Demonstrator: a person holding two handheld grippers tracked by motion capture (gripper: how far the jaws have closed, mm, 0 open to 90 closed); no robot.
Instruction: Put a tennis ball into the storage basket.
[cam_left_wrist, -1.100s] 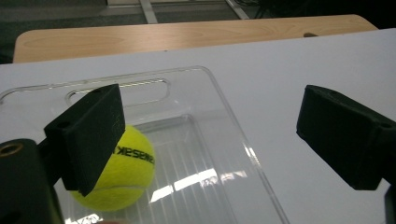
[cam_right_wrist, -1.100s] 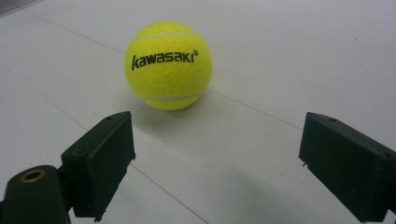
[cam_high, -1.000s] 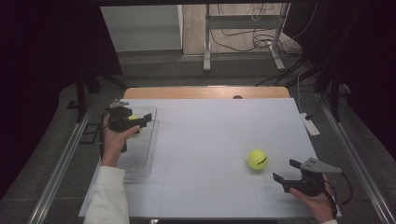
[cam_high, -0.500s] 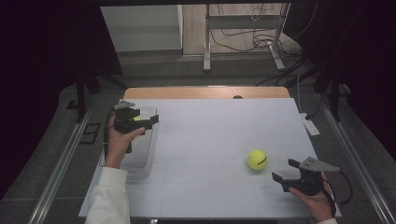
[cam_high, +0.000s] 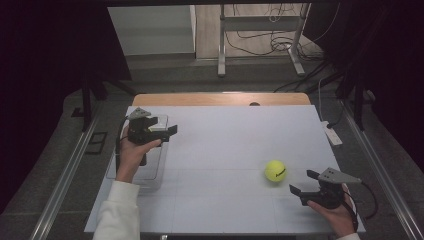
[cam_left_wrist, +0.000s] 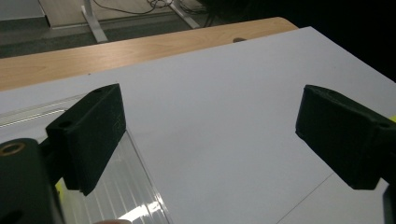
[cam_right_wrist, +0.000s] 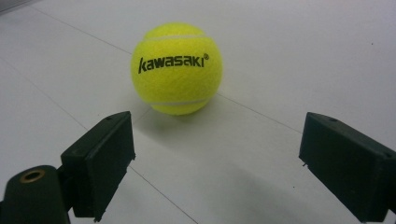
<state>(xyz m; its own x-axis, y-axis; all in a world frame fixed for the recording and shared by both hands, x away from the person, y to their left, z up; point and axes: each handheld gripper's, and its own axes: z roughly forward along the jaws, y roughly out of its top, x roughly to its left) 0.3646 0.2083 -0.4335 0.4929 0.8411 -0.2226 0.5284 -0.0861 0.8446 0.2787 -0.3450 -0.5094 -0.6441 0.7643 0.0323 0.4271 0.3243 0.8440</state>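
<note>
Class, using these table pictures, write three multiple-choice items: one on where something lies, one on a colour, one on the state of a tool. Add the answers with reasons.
1. Where does the tennis ball lie?
A. inside the clear tray
B. on the white table top, just ahead of the right tool
C. between the left tool's jaws

2. What colour is the ball?
A. yellow-green
B. red
C. blue

3. How do the right tool's jaws stand?
A. shut on the ball
B. shut on nothing
C. open, apart from the ball

Answers: 1 B, the ball rests on the table top, far from the clear tray beneath the left tool. 2 A, the right gripper view shows it yellow-green. 3 C, both jaws stand wide with the ball beyond them.
</note>
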